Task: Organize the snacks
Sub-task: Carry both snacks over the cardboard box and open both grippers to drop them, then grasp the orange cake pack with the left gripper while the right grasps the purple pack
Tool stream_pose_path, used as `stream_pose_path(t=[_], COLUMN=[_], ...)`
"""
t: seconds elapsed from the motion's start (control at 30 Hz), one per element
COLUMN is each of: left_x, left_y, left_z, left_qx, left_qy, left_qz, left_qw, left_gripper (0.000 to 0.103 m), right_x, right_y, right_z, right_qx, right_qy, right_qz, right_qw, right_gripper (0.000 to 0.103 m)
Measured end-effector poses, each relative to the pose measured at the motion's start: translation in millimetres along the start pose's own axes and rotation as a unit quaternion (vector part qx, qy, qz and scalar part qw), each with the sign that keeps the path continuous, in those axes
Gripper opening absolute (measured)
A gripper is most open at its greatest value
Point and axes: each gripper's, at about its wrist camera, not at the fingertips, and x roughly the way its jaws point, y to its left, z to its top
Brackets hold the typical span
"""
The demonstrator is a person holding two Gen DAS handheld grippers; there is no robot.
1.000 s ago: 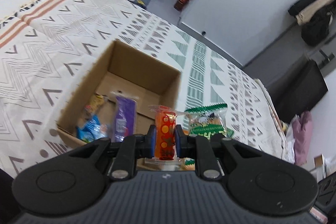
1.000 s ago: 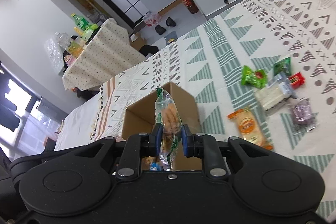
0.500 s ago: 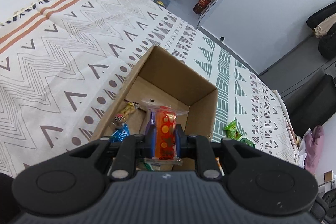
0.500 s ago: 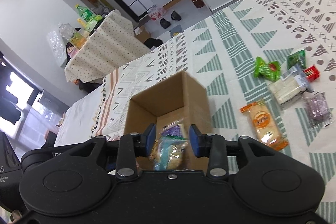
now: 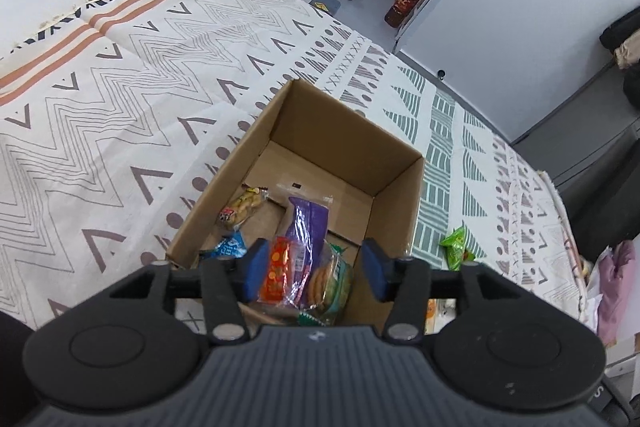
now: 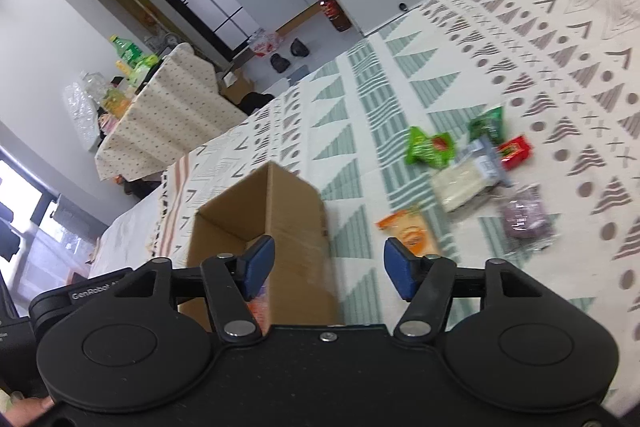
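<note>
Drop step, right over the cardboard box (image 5: 396, 195) on the patterned bedspread (image 5: 120, 107). Left gripper (image 5: 314, 269) just been opening, jaws spread — orange spotted packet (image 5: 277, 269) between them but free of the pads, tipping into the box beside a glossy purple wrapper (image 5: 306, 223) and a clear-wrapped biscuit pack (image 5: 326, 277). Right gripper (image 6: 328, 269) also just been opening, nothing between its jaws. Next, probably: swinging out to the loose pile — crinkly green packet (image 6: 428, 147), small red packet (image 6: 516, 151), flat orange pack (image 6: 412, 233), well apart from the box. Slippery film, soft shapes; calls for a square pinch mid-body.
</note>
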Motion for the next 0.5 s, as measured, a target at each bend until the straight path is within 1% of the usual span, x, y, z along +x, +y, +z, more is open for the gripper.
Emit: stream_pose_path(t=[0.17, 0.3, 0.37, 0.4, 0.5], left_x=[-0.4, -1.4, -1.0, -0.7, -0.4], left_y=[-18.4, -36.9, -45.9, -50.5, -64.3], left_z=[-10.9, -20.8, -25.4, -27.9, -35.3], left_qx=[0.019, 0.036, 0.043, 0.047, 0.059], left_qy=[-0.001, -0.004, -0.002, -0.001, 0.0], left_qz=[0.004, 0.004, 0.004, 0.004, 0.0], left_qw=[0.9998, 0.9993, 0.9991, 0.9989, 0.9983], left_gripper=[0.069, 0.077, 0.083, 0.085, 0.085], right_x=[-12.8, -23.4, -27.8, -29.7, -34.8], right_y=[-21.1, -36.1, -42.7, -45.9, -56.8], right_z=[6.3, 10.3, 12.1, 13.1, 16.0], right_qx=[0.009, 0.014, 0.017, 0.017, 0.022], right_qy=[-0.009, -0.016, -0.019, -0.02, -0.021], right_qz=[-0.011, -0.019, -0.023, -0.026, -0.03], right_qw=[1.0, 1.0, 0.999, 0.999, 0.999], right_gripper=[0.065, 0.074, 0.076, 0.078, 0.081])
